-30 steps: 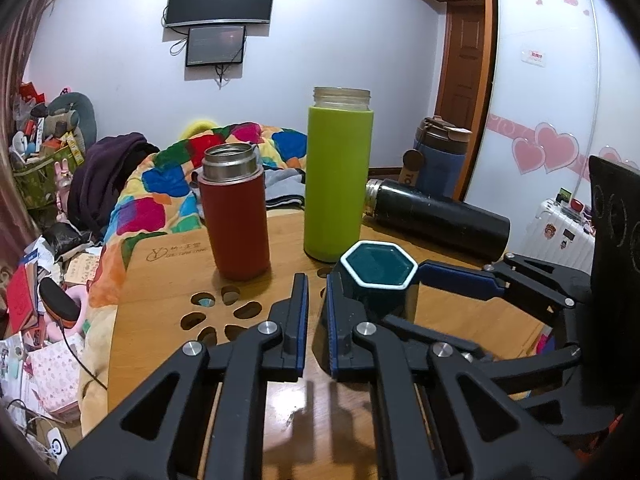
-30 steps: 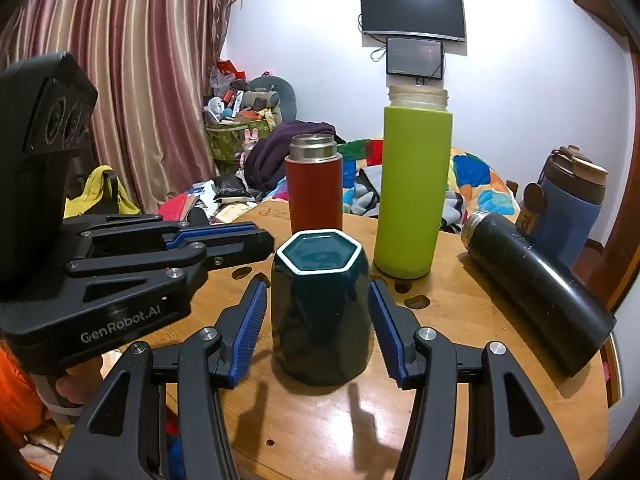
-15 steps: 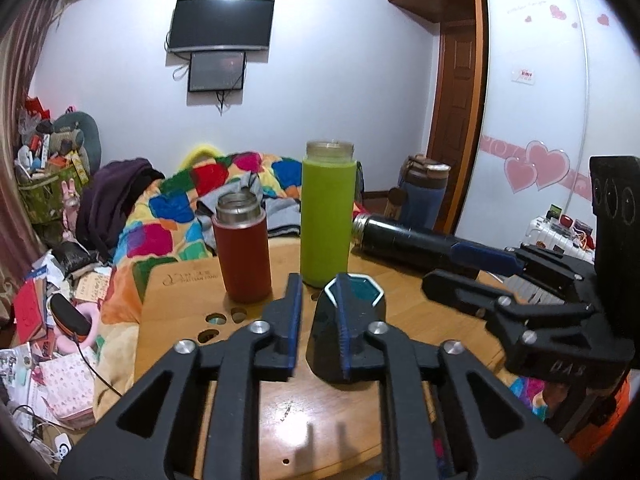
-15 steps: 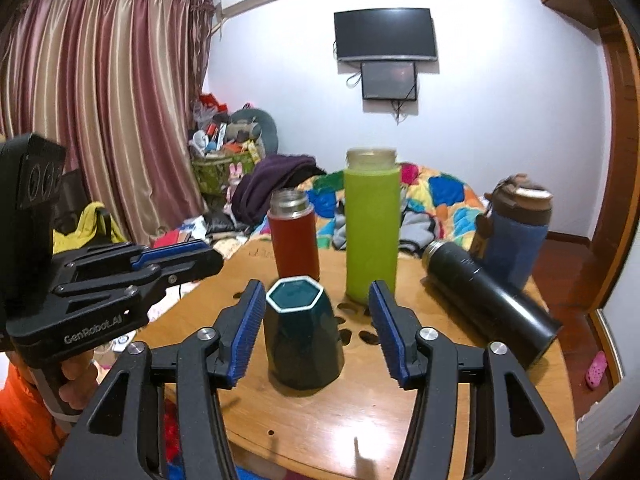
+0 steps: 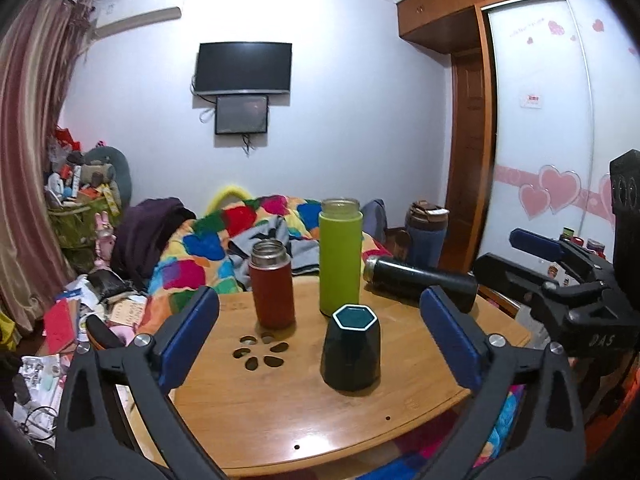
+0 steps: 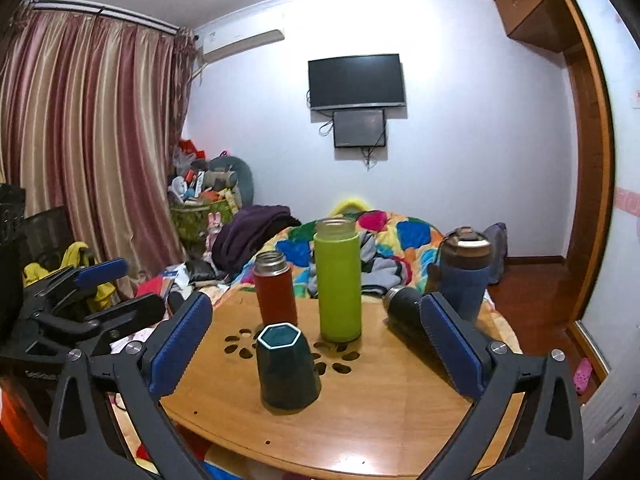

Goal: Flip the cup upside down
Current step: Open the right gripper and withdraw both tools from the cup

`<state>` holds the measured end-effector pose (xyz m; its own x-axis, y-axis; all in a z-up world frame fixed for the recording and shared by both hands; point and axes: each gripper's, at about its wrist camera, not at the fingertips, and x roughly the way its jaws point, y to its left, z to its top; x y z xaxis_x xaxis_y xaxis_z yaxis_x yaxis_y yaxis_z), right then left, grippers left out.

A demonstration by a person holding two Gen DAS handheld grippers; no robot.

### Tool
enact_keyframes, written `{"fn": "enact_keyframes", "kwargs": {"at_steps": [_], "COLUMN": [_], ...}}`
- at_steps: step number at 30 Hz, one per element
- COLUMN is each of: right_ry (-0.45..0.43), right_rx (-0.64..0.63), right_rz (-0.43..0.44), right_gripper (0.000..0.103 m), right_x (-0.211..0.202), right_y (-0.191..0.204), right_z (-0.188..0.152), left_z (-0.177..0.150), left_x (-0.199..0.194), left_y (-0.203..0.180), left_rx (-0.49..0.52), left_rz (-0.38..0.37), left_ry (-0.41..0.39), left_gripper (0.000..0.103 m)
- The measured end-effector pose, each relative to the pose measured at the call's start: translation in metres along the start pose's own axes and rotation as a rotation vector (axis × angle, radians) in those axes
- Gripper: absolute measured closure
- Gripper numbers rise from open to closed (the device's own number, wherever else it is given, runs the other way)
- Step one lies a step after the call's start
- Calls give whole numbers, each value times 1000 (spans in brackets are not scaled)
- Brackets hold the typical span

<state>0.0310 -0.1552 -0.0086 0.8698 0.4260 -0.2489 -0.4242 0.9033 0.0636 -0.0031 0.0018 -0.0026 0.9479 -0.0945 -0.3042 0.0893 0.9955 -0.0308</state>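
Observation:
A dark teal hexagonal cup stands upside down on the round wooden table, its base facing up; it also shows in the right wrist view. My left gripper is open and empty, pulled back from the cup. My right gripper is open and empty, also back from the cup. The right gripper shows at the right edge of the left wrist view, and the left gripper at the left edge of the right wrist view.
Behind the cup stand a red flask and a tall green bottle. A black flask lies on its side at the right. A blue tumbler stands beyond the table. A bed with a colourful quilt lies behind.
Both grippers have drawn back and up from the cup and opened wide. The left gripper was nearly shut beside the cup before. The cup stays upside down on the table.

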Motion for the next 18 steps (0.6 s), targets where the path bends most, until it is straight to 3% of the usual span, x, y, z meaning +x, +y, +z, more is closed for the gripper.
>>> {"fn": "enact_keyframes", "kwargs": {"at_steps": [18], "right_ry": [-62], "right_rx": [50], "right_rz": [-43], "right_gripper": [0], "right_x": [-23], "right_y": [-14], "right_z": [9], "left_z": [1], "left_x": [-15], "left_y": [2], "left_rx": [-5], "left_rz": [46], "left_ry": [-50], "left_gripper": [0]}}
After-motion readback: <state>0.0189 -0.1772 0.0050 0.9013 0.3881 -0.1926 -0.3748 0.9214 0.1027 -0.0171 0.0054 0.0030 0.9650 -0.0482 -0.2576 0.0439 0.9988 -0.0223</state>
